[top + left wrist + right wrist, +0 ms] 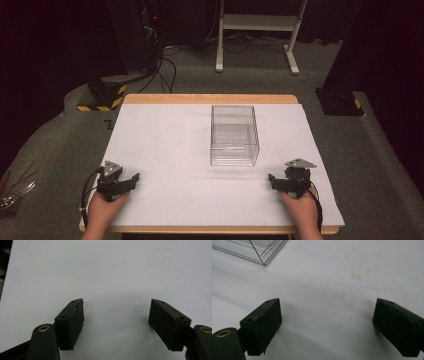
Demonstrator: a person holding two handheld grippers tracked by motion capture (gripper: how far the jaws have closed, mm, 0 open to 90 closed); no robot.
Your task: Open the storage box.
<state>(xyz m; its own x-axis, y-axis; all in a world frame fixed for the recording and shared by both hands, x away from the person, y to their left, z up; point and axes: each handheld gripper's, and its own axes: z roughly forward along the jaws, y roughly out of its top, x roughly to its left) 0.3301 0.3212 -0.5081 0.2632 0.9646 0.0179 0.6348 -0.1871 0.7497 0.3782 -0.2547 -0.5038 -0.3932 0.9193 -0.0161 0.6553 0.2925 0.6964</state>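
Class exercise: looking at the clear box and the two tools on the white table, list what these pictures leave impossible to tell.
- Clear box: whether anything lies inside; high view, too small and glary.
- Same box in the right gripper view: cut off by the top edge.
- Left tool, right tool: their bodies fall below the frame.
- Dark clutter at the high view's left edge: too dim.

No legible text, no labels, no numbers (hazard stripes bear none)
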